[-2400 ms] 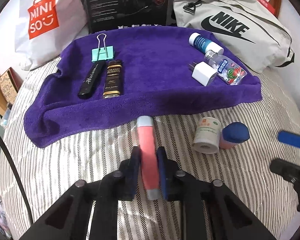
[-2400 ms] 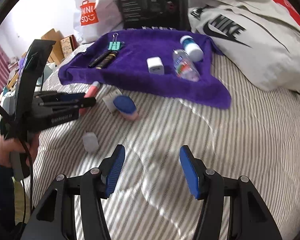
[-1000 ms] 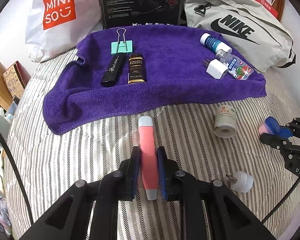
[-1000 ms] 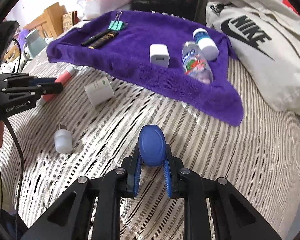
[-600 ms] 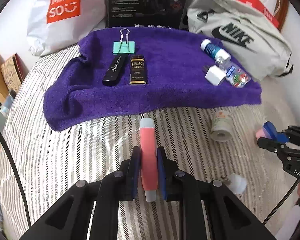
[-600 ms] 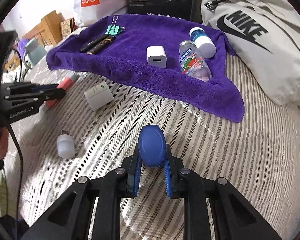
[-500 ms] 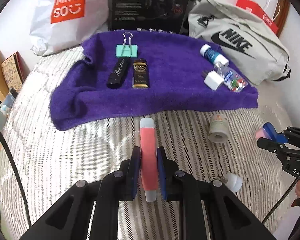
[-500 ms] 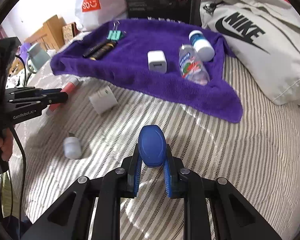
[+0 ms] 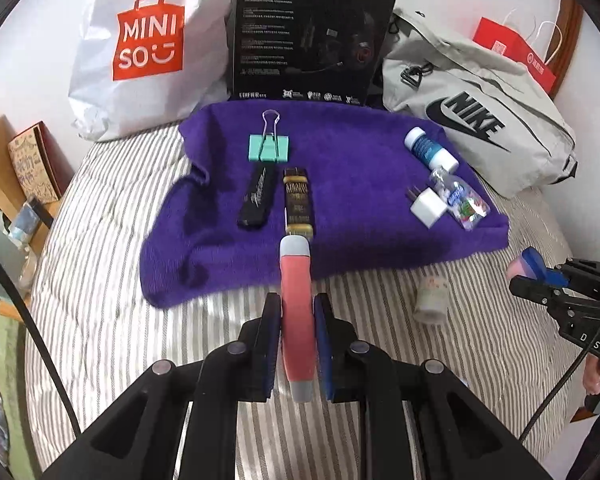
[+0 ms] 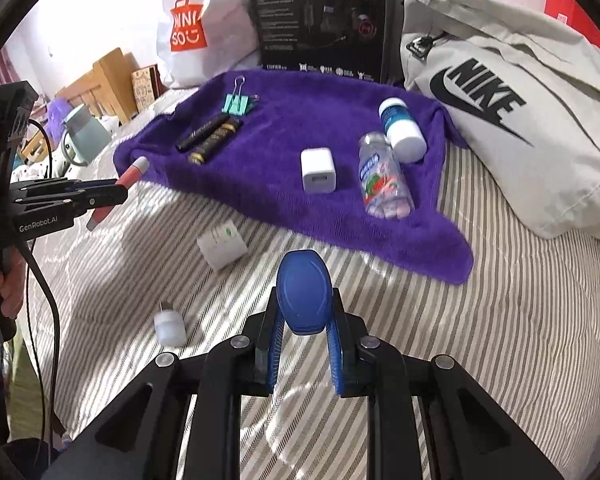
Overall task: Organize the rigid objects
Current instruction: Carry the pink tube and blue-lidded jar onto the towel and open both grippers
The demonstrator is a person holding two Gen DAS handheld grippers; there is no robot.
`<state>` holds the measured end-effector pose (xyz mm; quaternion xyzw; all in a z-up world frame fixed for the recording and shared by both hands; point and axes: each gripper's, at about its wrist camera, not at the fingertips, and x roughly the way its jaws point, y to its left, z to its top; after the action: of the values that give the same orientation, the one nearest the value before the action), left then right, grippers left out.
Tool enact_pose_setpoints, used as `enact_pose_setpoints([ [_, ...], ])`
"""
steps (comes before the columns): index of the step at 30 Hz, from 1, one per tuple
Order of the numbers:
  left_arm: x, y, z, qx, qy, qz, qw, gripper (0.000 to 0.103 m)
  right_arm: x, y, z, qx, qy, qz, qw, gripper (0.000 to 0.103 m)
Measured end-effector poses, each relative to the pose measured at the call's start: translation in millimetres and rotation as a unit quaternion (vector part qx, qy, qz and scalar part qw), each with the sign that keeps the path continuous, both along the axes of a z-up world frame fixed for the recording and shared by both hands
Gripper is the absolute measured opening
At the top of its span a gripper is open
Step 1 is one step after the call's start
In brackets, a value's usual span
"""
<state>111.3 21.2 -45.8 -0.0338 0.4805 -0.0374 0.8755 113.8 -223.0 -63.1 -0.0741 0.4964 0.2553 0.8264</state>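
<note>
My left gripper (image 9: 296, 320) is shut on a pink tube with grey ends (image 9: 296, 312), held above the striped bed near the front edge of the purple towel (image 9: 348, 184). My right gripper (image 10: 304, 320) is shut on a blue-capped pink bottle (image 10: 304, 292), held above the bed in front of the towel's right corner. On the towel lie a teal binder clip (image 9: 269, 146), a black tube (image 9: 258, 200), a brown-gold tube (image 9: 297, 204), a white charger (image 10: 318, 170), a clear candy bottle (image 10: 384, 178) and a blue-white bottle (image 10: 400, 128).
A white jar (image 10: 222, 244) and a small clear bottle (image 10: 170, 326) lie on the striped bed (image 10: 500, 320). A Miniso bag (image 9: 148, 48), a black box (image 9: 312, 32) and a grey Nike bag (image 9: 480, 120) stand behind the towel. Wooden furniture is beyond the bed's left edge.
Both grippers have risen and moved toward the towel with their objects. Earlier the right gripper was open; it then shut on the blue-capped bottle and lifted it.
</note>
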Motion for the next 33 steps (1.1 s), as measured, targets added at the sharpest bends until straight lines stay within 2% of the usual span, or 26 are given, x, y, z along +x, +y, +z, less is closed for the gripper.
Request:
enact_pose_setpoints([
  [3, 12, -1, 6, 0.0, -0.005, -0.004, 1.0, 0.017, 12, 1, 6, 0.016, -0.003, -0.008, 1.0, 0.02],
  [17, 60, -11, 0, -0.013, 0.004, -0.023, 0.9996, 0.017, 81, 18, 8, 0.005, -0.01, -0.013, 1.0, 0.02],
  [25, 77, 2, -4, -0.017, 0.009, -0.014, 0.9997, 0.017, 125, 44, -10, -0.01, -0.006, -0.009, 1.0, 0.02],
  [33, 86, 9, -10, -0.016, 0.015, -0.013, 0.9997, 0.017, 162, 73, -42, -0.041, 0.014, 0.005, 0.999, 0.02],
])
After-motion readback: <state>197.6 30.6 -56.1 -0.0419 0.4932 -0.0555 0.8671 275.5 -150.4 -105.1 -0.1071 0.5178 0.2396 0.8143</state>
